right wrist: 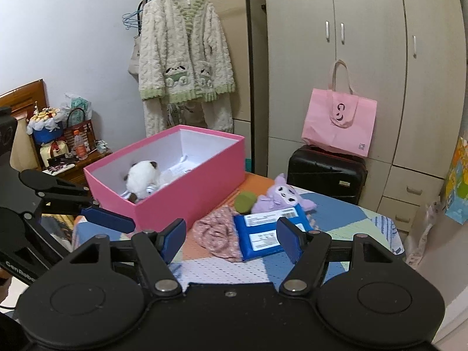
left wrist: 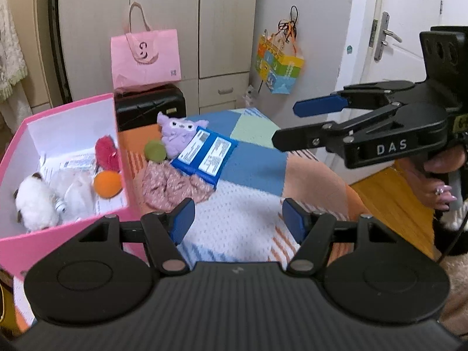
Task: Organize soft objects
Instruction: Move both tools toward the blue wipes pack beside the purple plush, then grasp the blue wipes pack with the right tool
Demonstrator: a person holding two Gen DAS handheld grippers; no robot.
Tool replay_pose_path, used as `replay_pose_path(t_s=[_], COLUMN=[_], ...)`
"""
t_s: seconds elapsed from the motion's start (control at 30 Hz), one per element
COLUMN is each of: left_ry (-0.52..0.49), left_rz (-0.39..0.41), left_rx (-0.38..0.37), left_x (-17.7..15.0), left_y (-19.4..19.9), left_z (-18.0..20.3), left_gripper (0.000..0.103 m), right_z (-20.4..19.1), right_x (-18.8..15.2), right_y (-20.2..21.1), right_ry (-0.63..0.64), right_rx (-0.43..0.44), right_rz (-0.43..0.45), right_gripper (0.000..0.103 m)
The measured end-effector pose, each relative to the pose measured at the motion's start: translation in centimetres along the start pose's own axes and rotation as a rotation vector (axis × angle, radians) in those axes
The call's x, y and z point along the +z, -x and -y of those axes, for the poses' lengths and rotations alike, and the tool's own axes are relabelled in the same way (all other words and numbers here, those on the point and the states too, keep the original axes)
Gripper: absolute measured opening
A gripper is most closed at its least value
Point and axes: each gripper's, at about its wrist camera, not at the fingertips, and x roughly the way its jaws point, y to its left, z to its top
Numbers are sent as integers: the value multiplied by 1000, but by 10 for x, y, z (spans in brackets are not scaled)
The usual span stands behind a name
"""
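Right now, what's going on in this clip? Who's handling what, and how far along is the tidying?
A person holds a gripper in each hand over a patchwork bed. Both the left gripper and the right gripper are open and empty. The pink box already holds a white plush, an orange ball and a red fuzzy item. Still out on the bed, beside the box: a purple plush, a green ball, a pink floral cloth and a blue packet.

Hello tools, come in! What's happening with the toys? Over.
Both tools open, empty: left, right. Purple plush, green ball, pink cloth, blue pack outside box. Path clear.
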Motion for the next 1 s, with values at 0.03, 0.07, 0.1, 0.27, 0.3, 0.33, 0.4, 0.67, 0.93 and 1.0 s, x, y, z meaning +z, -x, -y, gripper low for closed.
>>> replay_pose_path(t_s=[0.03, 0.07, 0.1, 0.27, 0.3, 0.33, 0.4, 0.67, 0.93, 1.0], left_ry=[-9, -20, -25, -7, -5, -3, 7, 102, 119, 161], left_rz=[17, 37, 50, 59, 62, 66, 73, 103, 52, 12], left_rx=[-4, -3, 6, 40, 53, 76, 114, 235, 277, 273], left_x=[0, 0, 1, 4, 5, 5, 6, 15, 17, 15], left_y=[-5, -9, -12, -46, -52, -61, -76, -132, -157, -163], left_z=[2, 4, 6, 6, 6, 5, 4, -13, -23, -29], left_gripper=[65, 65, 65, 65, 65, 64, 64, 60, 60, 60], right_z=[5, 11, 16, 42, 46, 51, 61, 100, 121, 128], right_x=[-2, -4, -6, -13, -15, -17, -20, -19, -14, -15], right_y=[-3, -6, -9, -25, -29, -33, -40, -91, -154, -165], right_ry=[-5, -10, -14, -27, -29, -33, -39, -90, -33, -60], right_rx=[-2, -4, -6, -10, -9, -9, -6, 20, 9, 38], right_rz=[2, 5, 6, 6, 9, 19, 43, 7, -119, -134], right_gripper=[73, 73, 73, 73, 73, 73, 73, 73, 73, 73])
